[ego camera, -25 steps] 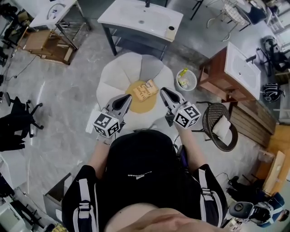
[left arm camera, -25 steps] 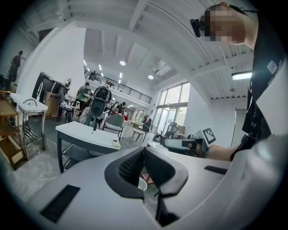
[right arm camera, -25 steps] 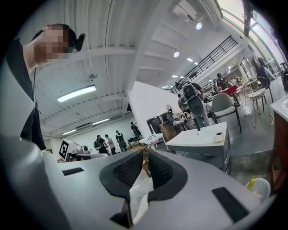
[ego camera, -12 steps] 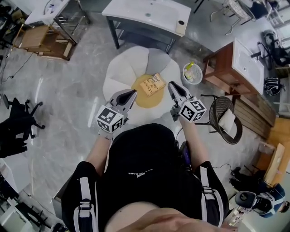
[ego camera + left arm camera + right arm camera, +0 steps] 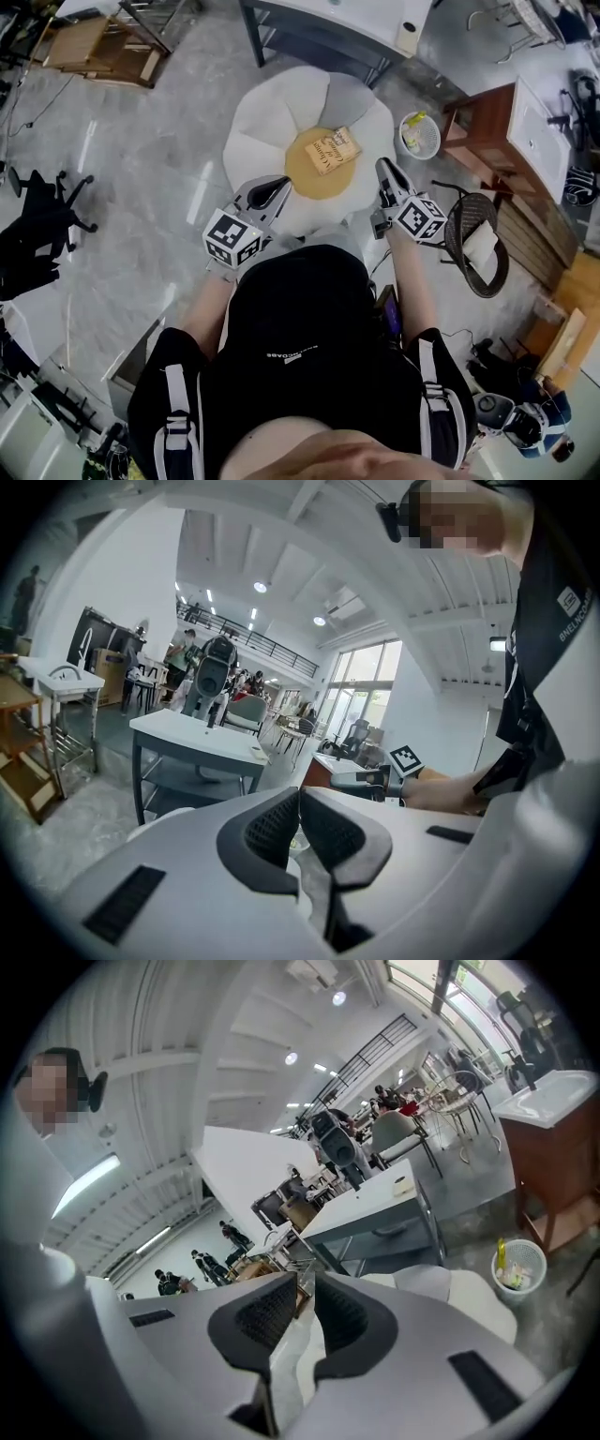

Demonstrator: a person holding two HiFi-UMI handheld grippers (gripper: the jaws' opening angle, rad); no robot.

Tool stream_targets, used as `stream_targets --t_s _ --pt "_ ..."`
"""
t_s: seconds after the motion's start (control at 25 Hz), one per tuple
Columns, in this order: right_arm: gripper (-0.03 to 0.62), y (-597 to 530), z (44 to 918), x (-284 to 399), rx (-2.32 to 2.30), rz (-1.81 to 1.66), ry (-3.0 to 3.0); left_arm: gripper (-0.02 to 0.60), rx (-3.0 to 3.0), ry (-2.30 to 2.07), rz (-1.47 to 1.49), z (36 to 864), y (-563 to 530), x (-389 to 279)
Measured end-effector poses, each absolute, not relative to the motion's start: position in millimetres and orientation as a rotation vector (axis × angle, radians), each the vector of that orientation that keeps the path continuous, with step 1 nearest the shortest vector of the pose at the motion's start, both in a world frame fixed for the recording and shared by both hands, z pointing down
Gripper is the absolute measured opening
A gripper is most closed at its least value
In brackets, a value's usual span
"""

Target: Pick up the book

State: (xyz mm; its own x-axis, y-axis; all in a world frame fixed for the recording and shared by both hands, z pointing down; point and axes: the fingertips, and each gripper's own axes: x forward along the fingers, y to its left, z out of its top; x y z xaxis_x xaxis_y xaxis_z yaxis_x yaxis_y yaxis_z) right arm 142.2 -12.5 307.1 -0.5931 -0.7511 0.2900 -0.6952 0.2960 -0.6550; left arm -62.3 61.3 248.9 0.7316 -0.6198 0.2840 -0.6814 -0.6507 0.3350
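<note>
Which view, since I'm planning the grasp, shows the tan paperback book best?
The head view: the tan paperback book lies in full, unblocked, on the round yellow centre of the white flower-shaped surface. Neither gripper view shows it clearly; their own jaws fill the lower foreground.

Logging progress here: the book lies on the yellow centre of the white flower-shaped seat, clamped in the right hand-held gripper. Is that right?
Not quite. The book lies on the yellow centre of the white flower-shaped seat, but unheld: the head view shows the right hand-held gripper short of it, shut and empty.
</note>
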Motion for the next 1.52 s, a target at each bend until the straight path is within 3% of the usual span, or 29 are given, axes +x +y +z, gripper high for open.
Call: stream_targets --t_s 0.76,1.52 --pt "0.06 -83.4 487.4 237.6 -1.358 -1.712 1.957 0.016 2.318 -1.03 0.3 350.7 22.4 1.6" --pt "0.184 -90.5 740.3 237.6 -1.281 -2.112 1.86 0.017 2.076 -1.105 0.345 541.3 16.4 19.1"
